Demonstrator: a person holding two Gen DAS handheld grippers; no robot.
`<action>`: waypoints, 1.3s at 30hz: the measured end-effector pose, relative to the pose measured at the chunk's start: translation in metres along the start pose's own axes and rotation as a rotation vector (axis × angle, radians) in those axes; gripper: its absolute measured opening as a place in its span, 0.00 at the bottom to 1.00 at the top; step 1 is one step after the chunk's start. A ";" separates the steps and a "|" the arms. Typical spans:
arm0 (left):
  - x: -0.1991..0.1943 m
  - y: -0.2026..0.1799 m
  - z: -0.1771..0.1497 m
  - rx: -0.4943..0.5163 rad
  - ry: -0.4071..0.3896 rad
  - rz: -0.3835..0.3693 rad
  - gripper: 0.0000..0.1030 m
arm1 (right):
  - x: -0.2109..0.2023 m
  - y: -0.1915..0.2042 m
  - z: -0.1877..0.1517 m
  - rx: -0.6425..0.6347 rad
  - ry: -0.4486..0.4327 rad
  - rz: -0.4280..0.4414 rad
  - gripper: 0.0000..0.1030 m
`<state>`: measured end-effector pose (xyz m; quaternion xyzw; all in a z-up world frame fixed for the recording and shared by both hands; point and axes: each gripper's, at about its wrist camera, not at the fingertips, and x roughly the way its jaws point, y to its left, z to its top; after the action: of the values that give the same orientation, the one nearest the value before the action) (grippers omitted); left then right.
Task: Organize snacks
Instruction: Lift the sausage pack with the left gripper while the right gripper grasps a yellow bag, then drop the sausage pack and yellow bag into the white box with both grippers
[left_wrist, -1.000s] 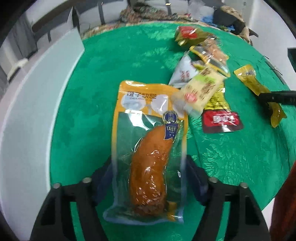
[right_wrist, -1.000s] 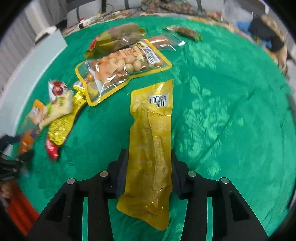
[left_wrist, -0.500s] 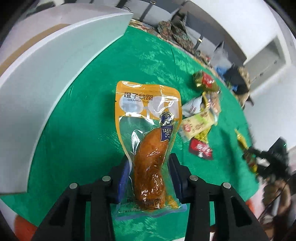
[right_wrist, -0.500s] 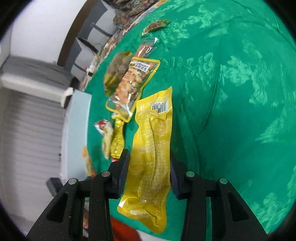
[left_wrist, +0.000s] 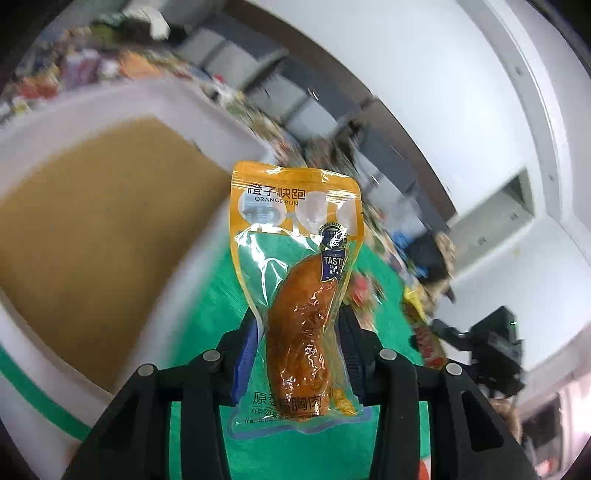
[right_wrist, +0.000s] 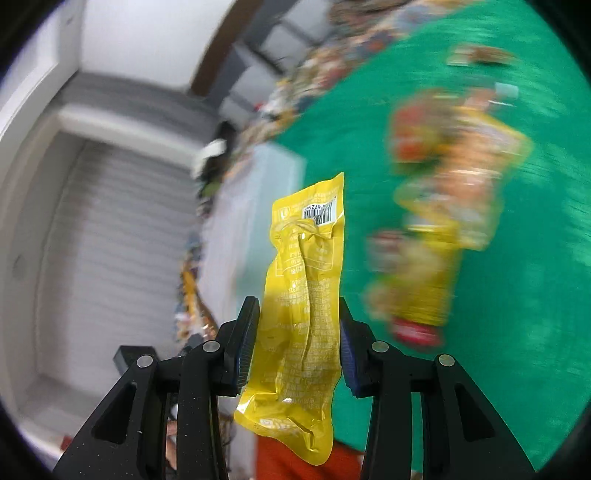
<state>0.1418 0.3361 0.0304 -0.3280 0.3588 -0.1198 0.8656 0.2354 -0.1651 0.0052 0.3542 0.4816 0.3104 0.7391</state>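
Observation:
My left gripper (left_wrist: 298, 332) is shut on an orange-edged clear pouch (left_wrist: 295, 295) with a brown piece of meat inside. It is held upright in the air above the green tablecloth (left_wrist: 207, 325), next to a white box with a brown cardboard floor (left_wrist: 92, 221). In the right wrist view my right gripper (right_wrist: 297, 332) is shut on a long yellow pouch (right_wrist: 306, 295), barcode end away from me. That pouch hangs clear of the table. A blurred heap of snack packets (right_wrist: 443, 221) lies on the cloth (right_wrist: 535, 295) to its right.
The white box's wall (right_wrist: 258, 221) runs along the left edge of the table. More snack packets (left_wrist: 424, 332) lie at the table's right side. The other gripper's dark body (left_wrist: 491, 339) shows far right. Orange-red clothing (right_wrist: 295, 461) is below. Shelving and walls lie beyond.
The left jaws closed on the orange pouch. Both grippers then lifted their pouches off the cloth and rolled, and both views swung toward the white box.

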 end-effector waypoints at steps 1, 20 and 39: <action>-0.007 0.006 0.008 0.003 -0.016 0.036 0.41 | 0.018 0.023 0.003 -0.026 0.015 0.023 0.41; -0.002 0.036 0.024 0.233 -0.133 0.570 0.77 | 0.126 0.102 -0.022 -0.601 -0.069 -0.375 0.84; 0.088 -0.014 -0.025 0.286 -0.036 0.643 0.78 | -0.118 -0.199 -0.019 -0.256 -0.320 -1.022 0.84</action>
<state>0.1874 0.2745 -0.0213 -0.0756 0.4080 0.1154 0.9025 0.2008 -0.3660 -0.1061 0.0252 0.4323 -0.0897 0.8969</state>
